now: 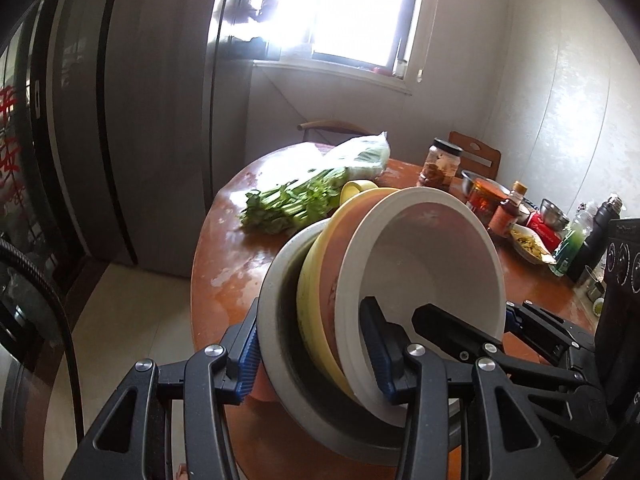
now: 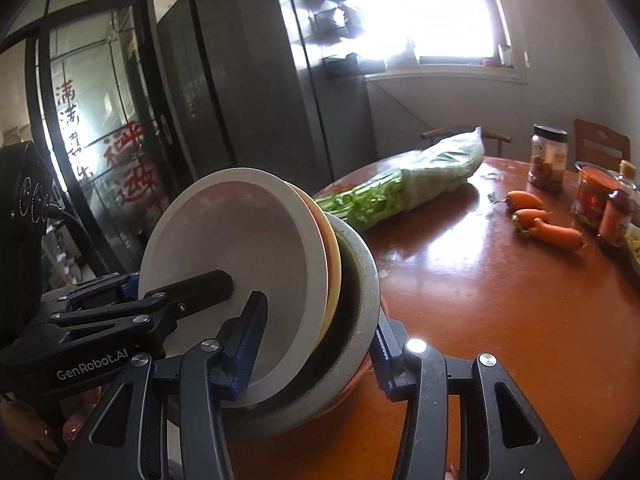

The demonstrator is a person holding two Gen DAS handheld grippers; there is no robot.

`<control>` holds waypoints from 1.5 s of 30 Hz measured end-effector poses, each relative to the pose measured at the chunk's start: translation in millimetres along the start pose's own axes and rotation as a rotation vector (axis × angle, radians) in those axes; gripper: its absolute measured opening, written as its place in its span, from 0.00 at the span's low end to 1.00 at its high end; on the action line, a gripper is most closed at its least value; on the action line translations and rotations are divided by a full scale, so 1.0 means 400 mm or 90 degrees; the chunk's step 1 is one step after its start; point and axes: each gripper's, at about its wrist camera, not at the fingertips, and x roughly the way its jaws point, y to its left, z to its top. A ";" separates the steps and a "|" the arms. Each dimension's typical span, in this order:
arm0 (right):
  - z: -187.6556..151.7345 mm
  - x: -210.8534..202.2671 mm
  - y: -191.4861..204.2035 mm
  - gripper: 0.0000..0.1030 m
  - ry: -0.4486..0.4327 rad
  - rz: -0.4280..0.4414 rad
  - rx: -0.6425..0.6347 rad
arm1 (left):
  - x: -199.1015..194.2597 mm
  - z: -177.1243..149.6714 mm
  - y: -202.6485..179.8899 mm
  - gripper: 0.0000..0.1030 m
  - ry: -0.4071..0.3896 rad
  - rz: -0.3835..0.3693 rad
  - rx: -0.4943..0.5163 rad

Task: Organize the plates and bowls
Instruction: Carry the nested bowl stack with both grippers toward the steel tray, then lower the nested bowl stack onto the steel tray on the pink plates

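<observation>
Stack of dishes: a nested stack held tipped on its side above the near edge of the table, between the 2 grippers.
Table (image 2: 500,300): round, glossy reddish-brown wood, with the stack over its near rim.
Fridge (image 2: 256,80): tall and dark grey, standing behind the table beside the bright window (image 2: 432,8).
Grey bowl (image 1: 276,320): the outermost and largest dish, speckled grey, cupping the others.
White bowl (image 1: 436,264): the innermost dish, its hollow facing the left wrist camera.
Yellow plate (image 1: 316,284): sandwiched between the grey bowl and the white bowl, with a reddish plate edge just inside it.
Bag of greens (image 2: 404,188): leafy stalks in a clear plastic bag, lying on the far side of the table, well apart from the stack.
Left gripper (image 1: 312,352): jaws set wide across the stack, 1 blue pad on the outside of the grey bowl and the other inside the white bowl, clamping the rims together.
Right gripper (image 2: 316,356): jaws likewise spread across the stack, 1 pad inside the white bowl and 1 behind the grey bowl, gripping from the opposite side.
Carrots (image 2: 544,220): 3 lying together on the table, right of the greens.
Jar (image 2: 549,158): clear with a dark lid, upright near the table's far edge.
</observation>
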 end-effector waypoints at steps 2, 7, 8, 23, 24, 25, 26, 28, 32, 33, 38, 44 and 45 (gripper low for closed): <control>-0.005 0.015 0.002 0.48 0.008 0.000 -0.001 | 0.012 -0.002 0.007 0.45 0.005 0.001 -0.003; -0.015 0.046 0.003 0.48 0.025 -0.004 0.002 | 0.038 -0.010 0.017 0.45 0.020 0.000 -0.008; -0.018 0.051 0.000 0.48 0.029 -0.004 0.005 | 0.043 -0.012 0.018 0.45 0.022 0.000 -0.008; -0.037 0.084 -0.002 0.48 0.050 -0.006 0.015 | 0.087 -0.021 0.030 0.45 0.045 -0.001 -0.013; -0.038 0.085 -0.001 0.48 0.051 -0.006 0.017 | 0.090 -0.022 0.030 0.45 0.046 -0.001 -0.013; -0.038 0.086 -0.003 0.48 0.052 -0.004 0.020 | 0.094 -0.022 0.031 0.45 0.047 0.000 -0.014; -0.038 0.087 -0.003 0.49 0.053 -0.004 0.021 | 0.096 -0.023 0.031 0.45 0.048 0.000 -0.013; -0.040 0.090 -0.004 0.49 0.054 -0.006 0.020 | 0.102 -0.025 0.030 0.45 0.050 -0.001 -0.012; -0.044 0.092 -0.006 0.49 0.052 -0.009 0.022 | 0.108 -0.025 0.027 0.45 0.048 0.002 -0.008; -0.044 0.092 -0.005 0.49 0.051 -0.011 0.021 | 0.109 -0.025 0.026 0.45 0.048 0.003 -0.007; -0.048 0.088 0.001 0.49 0.045 -0.025 0.015 | 0.111 -0.024 0.029 0.47 0.045 0.005 -0.001; -0.046 0.074 0.005 0.56 0.030 -0.052 0.003 | 0.114 -0.026 0.034 0.55 0.045 0.013 -0.007; -0.046 0.070 0.004 0.58 0.027 -0.055 0.003 | 0.114 -0.027 0.034 0.57 0.045 0.014 -0.006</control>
